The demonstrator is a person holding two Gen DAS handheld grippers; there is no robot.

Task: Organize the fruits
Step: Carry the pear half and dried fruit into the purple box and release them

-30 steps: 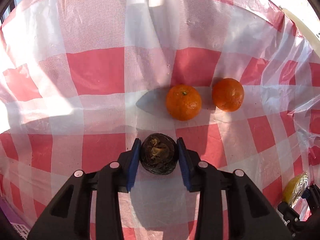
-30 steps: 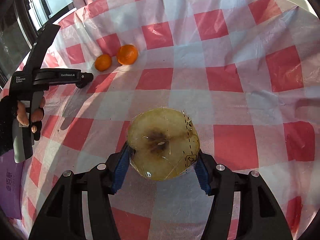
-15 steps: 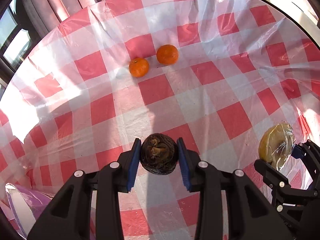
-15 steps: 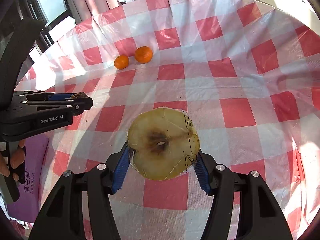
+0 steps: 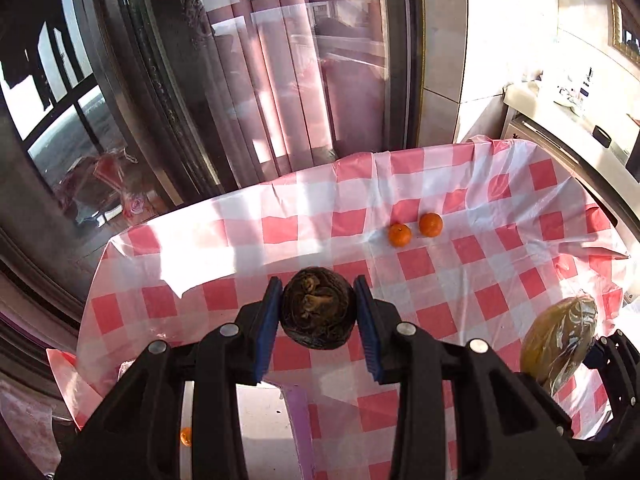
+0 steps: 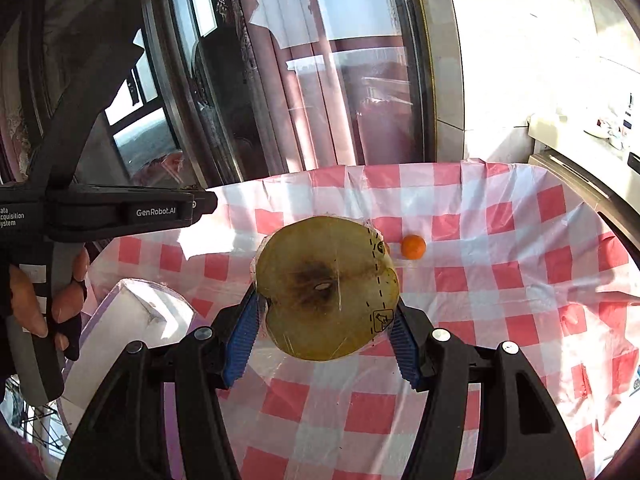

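Two tools are in view, each one clamped on a fruit and lifted above the tabletop (image 5: 500, 288), which has a red and white checked cover. The left tool (image 5: 318, 308) has its blue pads (image 5: 269, 320) pressed on both sides of a dark round fruit (image 5: 318, 314) with a brownish centre. The right tool (image 6: 326, 336) grips a half apple (image 6: 326, 288) wrapped in clear film; its cut face is yellow-brown with a dark core. On the film there is a dashed black line and a small printed symbol, too small to read.

On the side of the left tool, seen from the right wrist view, white writing says "GenRobot.AI", and further back a label partly cut off reads "ata cquisition ystem". A hand (image 6: 44, 300) holds its grip.

Two oranges (image 5: 400, 235) lie just beside each other near the far edge of the tabletop. Below the left tool a white box (image 6: 124, 336) with a purple rim stands at the near edge, with a small orange thing (image 5: 185, 437) inside.
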